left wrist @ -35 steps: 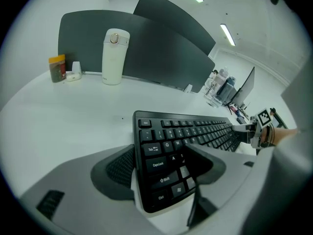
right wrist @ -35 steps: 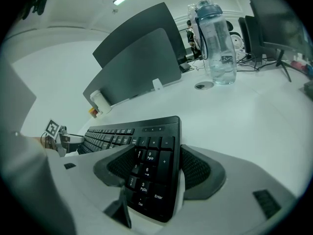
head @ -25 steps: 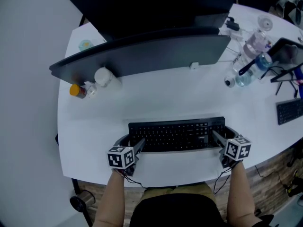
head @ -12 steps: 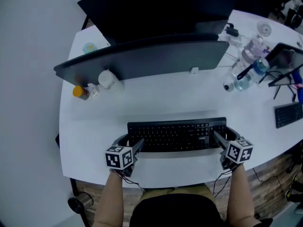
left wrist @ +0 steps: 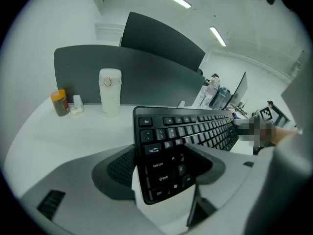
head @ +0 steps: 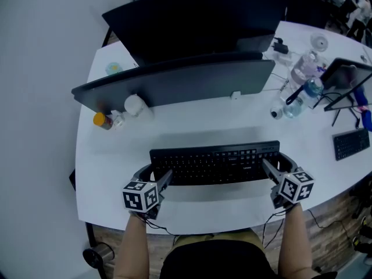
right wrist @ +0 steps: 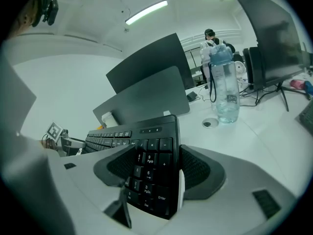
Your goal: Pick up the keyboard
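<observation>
The black keyboard (head: 215,163) hangs level above the white desk (head: 110,156), with a soft shadow on the desk behind it. My left gripper (head: 156,176) is shut on its left end, with jaws over the Tab and Shift keys (left wrist: 161,168). My right gripper (head: 278,166) is shut on its right end, clamping the number pad (right wrist: 149,175). In the left gripper view the keyboard (left wrist: 195,126) stretches off to the right; in the right gripper view the keyboard (right wrist: 127,133) stretches to the left.
A grey divider panel (head: 174,83) and a dark monitor (head: 197,16) stand behind. A white bottle (head: 135,104) and an orange-lidded jar (head: 100,120) sit at the left. Water bottles (head: 302,77), a tablet stand (head: 344,74) and a second keyboard (head: 351,144) crowd the right.
Both grippers have risen with the keyboard between them. The keyboard has come off the desk and a shadow now shows behind it.
</observation>
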Motion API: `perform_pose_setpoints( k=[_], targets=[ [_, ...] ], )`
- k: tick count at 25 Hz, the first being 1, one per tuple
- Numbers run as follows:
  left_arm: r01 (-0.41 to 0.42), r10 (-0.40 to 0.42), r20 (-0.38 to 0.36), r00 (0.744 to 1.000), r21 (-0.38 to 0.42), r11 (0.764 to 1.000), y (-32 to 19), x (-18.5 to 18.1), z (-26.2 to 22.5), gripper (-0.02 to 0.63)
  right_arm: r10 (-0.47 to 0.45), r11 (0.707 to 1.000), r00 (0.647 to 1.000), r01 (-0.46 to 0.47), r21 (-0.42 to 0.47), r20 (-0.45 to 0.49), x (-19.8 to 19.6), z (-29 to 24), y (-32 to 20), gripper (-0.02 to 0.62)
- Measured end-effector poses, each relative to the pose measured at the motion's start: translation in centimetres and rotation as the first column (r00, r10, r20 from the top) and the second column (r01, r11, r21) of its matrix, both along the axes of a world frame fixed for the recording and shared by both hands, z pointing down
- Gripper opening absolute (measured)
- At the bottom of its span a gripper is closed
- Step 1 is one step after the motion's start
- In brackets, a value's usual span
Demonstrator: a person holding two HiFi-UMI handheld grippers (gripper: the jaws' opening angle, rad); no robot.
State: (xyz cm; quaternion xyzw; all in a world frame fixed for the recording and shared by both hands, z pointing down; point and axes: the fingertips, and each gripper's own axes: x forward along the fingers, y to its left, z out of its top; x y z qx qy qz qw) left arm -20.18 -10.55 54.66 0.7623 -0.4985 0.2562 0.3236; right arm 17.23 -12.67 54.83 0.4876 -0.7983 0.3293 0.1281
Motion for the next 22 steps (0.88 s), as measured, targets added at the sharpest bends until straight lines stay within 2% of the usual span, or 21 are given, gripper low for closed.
perform_pose_setpoints(
  k=[11,22],
  targets=[
    [0.008,-0.008,0.001,1.000,0.107,0.994,-1.3,-0.1,-5.3,0.311,0.001,0.991,1.000,0.001,0.135,-0.009,0.0,-6.1,-1.3,0.305],
    [0.015,-0.013,-0.009,1.000,0.223,0.975,-1.6,-0.5,-10.7,0.311,-0.002,0.968,1.000,0.005,0.250,-0.013,-0.4,-11.8,-1.6,0.305]
  ],
)
